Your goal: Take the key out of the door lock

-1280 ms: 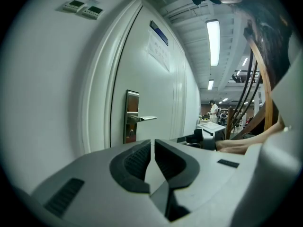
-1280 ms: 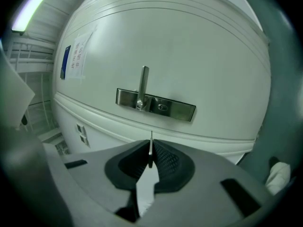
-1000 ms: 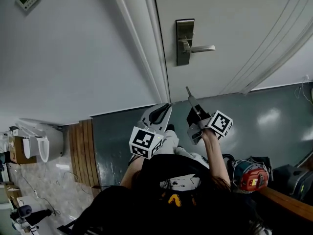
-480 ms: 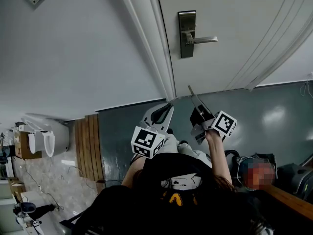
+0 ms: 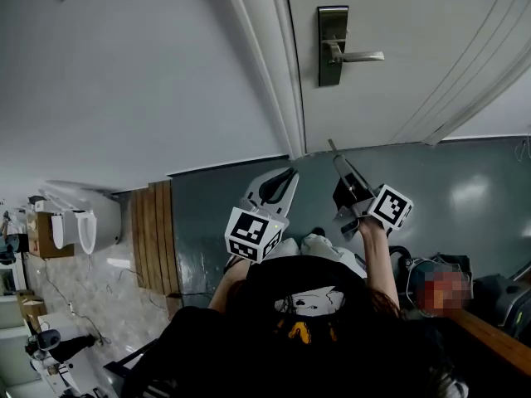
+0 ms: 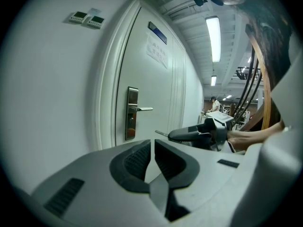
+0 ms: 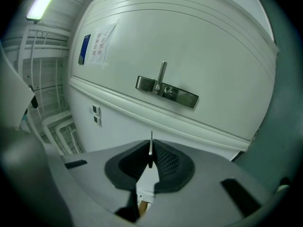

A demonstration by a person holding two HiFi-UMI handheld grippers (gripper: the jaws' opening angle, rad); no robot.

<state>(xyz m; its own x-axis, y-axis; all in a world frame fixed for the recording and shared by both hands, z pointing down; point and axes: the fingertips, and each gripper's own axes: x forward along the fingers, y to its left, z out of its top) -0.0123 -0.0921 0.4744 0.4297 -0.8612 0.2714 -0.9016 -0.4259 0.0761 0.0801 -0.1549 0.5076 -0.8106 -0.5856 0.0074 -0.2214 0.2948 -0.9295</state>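
Key (image 7: 151,146) sat clamped in the right hand-held gripper (image 5: 341,166), well clear of the door lock (image 5: 332,46). The left hand-held gripper (image 6: 152,151) was clenched and empty. Removal looked done; next probably meant just carrying it away.

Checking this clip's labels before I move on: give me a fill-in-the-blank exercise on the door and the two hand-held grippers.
1. The right hand-held gripper is shut on the ____.
2. The left hand-held gripper, jaws together, holds ____.
3. In the head view, the lever handle sticks out from the lock plate toward the picture's ____.
Missing words: key; nothing; right.
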